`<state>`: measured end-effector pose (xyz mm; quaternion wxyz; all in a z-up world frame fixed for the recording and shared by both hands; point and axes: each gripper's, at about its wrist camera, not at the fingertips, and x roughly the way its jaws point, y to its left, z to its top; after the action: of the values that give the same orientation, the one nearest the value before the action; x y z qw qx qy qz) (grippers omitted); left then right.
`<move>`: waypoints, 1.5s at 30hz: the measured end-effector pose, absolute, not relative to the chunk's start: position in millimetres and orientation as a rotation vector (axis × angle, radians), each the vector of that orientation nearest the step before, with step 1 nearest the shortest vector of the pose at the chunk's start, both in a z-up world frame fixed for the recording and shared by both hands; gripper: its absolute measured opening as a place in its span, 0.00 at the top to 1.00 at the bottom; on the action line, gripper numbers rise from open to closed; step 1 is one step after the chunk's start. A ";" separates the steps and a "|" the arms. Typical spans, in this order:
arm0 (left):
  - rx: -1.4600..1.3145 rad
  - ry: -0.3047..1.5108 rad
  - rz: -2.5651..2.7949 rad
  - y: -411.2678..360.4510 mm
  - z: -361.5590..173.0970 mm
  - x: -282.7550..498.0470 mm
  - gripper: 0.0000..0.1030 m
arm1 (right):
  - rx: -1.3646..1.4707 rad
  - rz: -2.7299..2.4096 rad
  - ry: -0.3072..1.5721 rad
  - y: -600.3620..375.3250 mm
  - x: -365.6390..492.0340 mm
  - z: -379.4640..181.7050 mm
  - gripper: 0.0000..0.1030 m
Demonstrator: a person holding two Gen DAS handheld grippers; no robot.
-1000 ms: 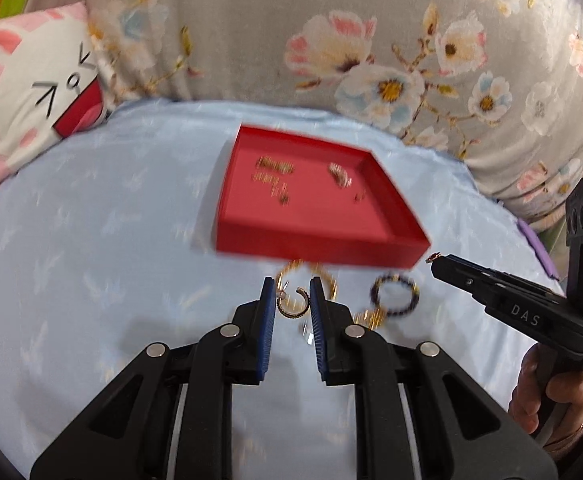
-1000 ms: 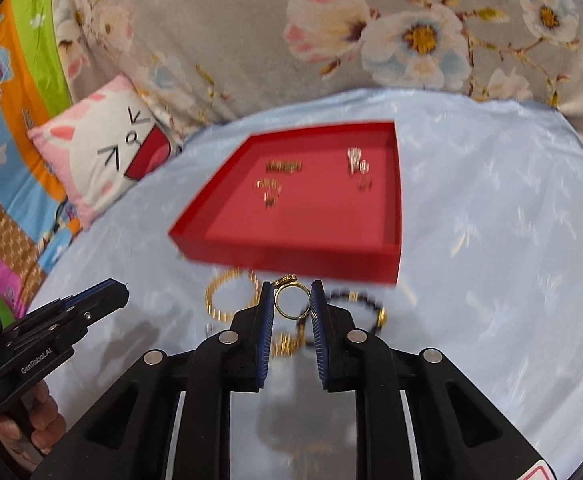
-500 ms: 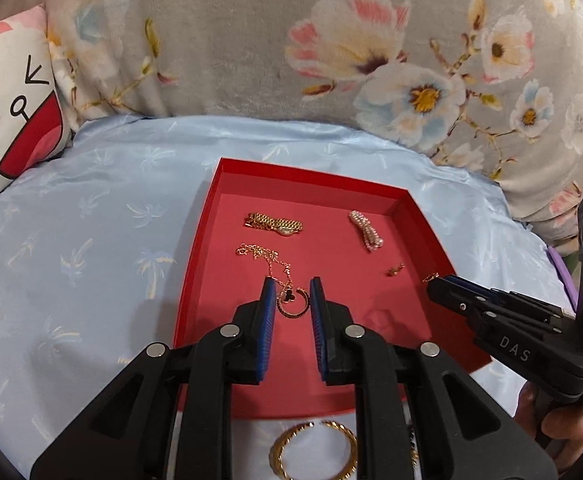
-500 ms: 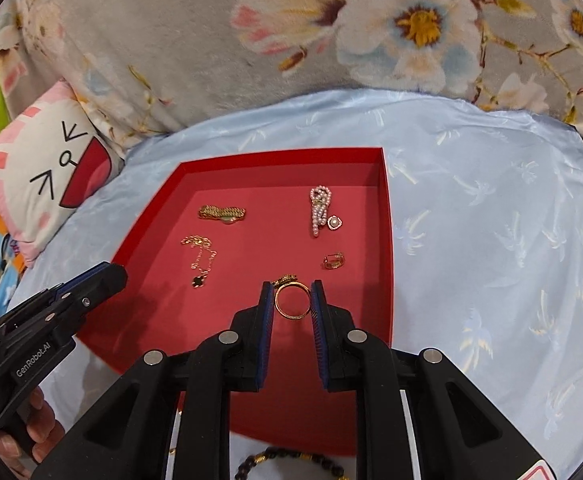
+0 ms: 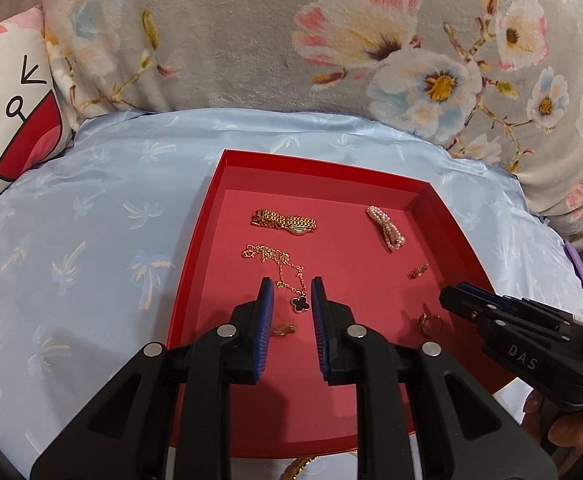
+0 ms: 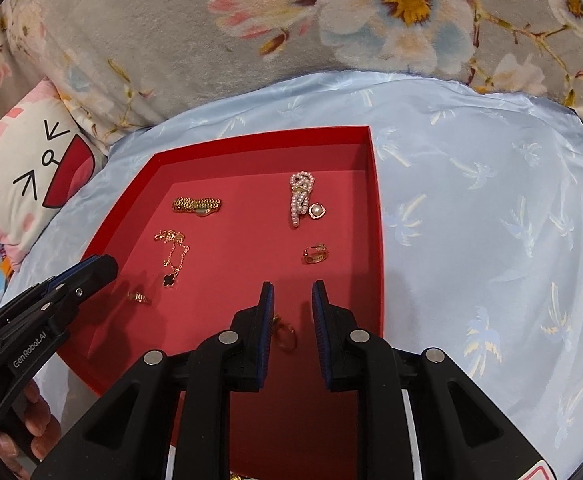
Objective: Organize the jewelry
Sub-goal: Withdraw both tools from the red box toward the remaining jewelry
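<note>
A red tray (image 5: 203,240) (image 6: 375,208) lies on the light blue sheet. In it are a gold watch (image 5: 283,221) (image 6: 196,205), a gold necklace with a black clover (image 5: 300,303) (image 6: 170,279), a pearl bracelet (image 5: 387,227) (image 6: 301,197) and small gold rings. My left gripper (image 5: 290,300) is open above the tray; a gold earring (image 5: 284,329) lies on the tray floor below its jaws. My right gripper (image 6: 292,300) is open; a gold ring (image 6: 284,335) (image 5: 428,323) lies under its jaws.
A grey floral blanket (image 5: 331,40) rises behind the tray. A cat-face pillow (image 5: 3,112) (image 6: 31,176) sits at the left. A gold bangle (image 5: 297,468) lies on the sheet just in front of the tray's near edge.
Both grippers moved forward over the tray, opened slightly and let go: the earring dropped from the left one and the ring from the right one onto the tray floor.
</note>
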<state>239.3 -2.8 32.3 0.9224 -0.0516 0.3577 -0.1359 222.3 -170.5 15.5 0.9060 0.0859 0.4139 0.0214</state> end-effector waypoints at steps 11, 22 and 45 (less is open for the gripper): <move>-0.142 0.649 -0.271 21.0 62.0 190.0 0.64 | 0.231 0.078 0.788 -180.0 160.0 40.8 0.80; -0.146 0.690 -0.279 29.2 39.5 107.2 0.62 | 0.232 0.063 0.823 -174.8 67.5 21.1 0.79; -0.075 0.788 -0.309 -1.1 -1.5 65.7 0.49 | 0.246 0.090 0.895 -154.4 22.7 -16.3 0.79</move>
<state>65.7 -1.1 -1.5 0.9110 -0.0362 0.3823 -0.1501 22.7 -154.4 -16.3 0.8932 0.1188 0.4315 0.0436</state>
